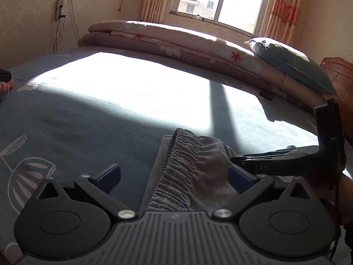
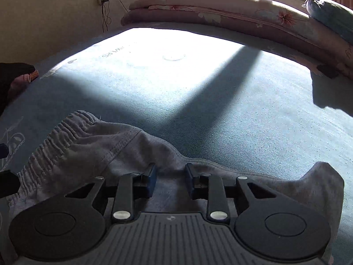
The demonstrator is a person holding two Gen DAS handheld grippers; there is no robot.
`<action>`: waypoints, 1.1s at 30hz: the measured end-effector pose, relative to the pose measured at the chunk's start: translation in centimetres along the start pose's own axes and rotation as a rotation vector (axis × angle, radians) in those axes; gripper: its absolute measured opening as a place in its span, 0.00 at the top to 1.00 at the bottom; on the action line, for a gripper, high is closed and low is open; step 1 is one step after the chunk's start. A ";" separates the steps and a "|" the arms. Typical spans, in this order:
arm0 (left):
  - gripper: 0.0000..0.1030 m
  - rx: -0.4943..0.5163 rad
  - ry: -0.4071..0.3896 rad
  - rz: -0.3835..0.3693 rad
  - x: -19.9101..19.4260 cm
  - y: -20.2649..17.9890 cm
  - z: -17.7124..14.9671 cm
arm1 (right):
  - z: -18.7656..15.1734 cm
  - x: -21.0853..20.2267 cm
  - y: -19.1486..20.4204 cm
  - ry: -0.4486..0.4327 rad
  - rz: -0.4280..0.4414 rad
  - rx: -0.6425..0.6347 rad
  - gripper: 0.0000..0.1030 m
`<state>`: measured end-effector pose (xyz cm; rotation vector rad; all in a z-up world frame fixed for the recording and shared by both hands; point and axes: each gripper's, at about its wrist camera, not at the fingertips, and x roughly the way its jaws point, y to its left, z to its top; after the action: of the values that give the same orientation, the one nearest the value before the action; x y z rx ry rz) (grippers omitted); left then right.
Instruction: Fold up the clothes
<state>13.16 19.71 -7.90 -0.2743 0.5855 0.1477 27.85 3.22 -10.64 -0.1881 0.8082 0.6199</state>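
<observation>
I see grey trousers (image 2: pixel 92 145) on my teal, white-flowered sheet (image 1: pixel 66 132); beyond, a pink floral quilt (image 1: pixel 176 42).

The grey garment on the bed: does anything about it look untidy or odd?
Yes. The grey garment lies bunched on the bed sheet, not flat: its elastic waistband is rumpled and tilted, and one corner sticks up at the right. Nothing looks torn or spilled.
</observation>
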 end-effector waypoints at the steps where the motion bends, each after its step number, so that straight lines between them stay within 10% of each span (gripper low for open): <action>1: 0.00 -0.006 0.004 0.003 0.1 0.1 0.0 | -0.2 0.0 0.3 -0.007 -0.009 -0.009 0.68; 14: 0.00 -0.009 0.016 0.057 -0.2 0.7 -0.3 | 1.7 -3.9 3.8 -0.118 0.011 -0.124 0.68; 25: 0.00 -0.105 -0.010 0.141 -1.2 4.1 0.3 | 2.1 1.6 6.5 -0.057 0.072 -0.100 0.68; 33: 0.00 -0.182 -0.029 0.172 -1.6 5.6 0.4 | 0.9 -4.3 6.4 -0.119 0.234 -0.042 0.68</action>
<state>10.84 25.08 -7.89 -0.3977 0.5669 0.3715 22.43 6.86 -6.44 -0.0939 0.7073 0.8605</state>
